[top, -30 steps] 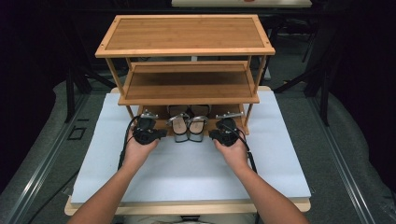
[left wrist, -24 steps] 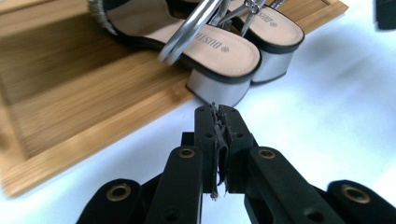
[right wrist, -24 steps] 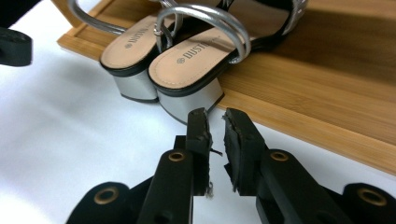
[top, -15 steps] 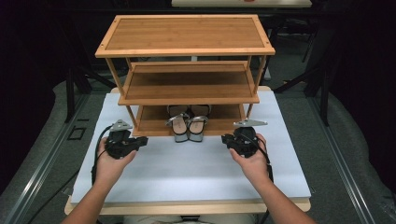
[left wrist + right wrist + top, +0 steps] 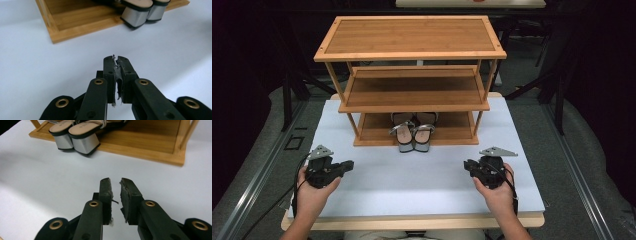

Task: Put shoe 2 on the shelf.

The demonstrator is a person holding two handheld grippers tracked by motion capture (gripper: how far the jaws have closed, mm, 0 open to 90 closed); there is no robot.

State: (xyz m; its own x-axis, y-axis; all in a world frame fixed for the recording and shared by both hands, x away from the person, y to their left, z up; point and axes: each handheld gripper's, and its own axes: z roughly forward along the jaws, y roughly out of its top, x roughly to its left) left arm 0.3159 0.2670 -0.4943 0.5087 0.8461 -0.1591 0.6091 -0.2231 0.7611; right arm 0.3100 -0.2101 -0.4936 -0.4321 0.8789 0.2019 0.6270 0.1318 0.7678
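High view shows a wooden rack (image 5: pixel 410 80) standing on a white table (image 5: pixel 412 180). The rack has three shelves, one above the other. A pair of shoes (image 5: pixel 413 131) sits on the bottom shelf, near its middle. The two shoes lie side by side and touch each other. Their silver heels stick out a little past the front edge of the rack, over the table. The left gripper (image 5: pixel 346 166) is held in a hand (image 5: pixel 312 192) in front of the rack, off to its left side. The right gripper (image 5: pixel 468 165) is held in the other hand (image 5: pixel 497 192) in front of the rack, off to its right side. Both grippers are well apart from the shoes, and they point in toward each other. Left gripper view looks along the left gripper (image 5: pixel 116 58) toward the front left corner of the rack (image 5: pixel 75 22), with the shoes (image 5: pixel 140 12) behind it. Its fingers (image 5: pixel 109 72) are pressed together with nothing between them. Right gripper view looks along the right gripper (image 5: pixel 115 180) toward the front of the rack (image 5: pixel 150 147), where the shoes (image 5: pixel 77 137) rest on the edge. Its fingers (image 5: pixel 106 192) are almost closed, with only a thin gap, and they hold nothing.
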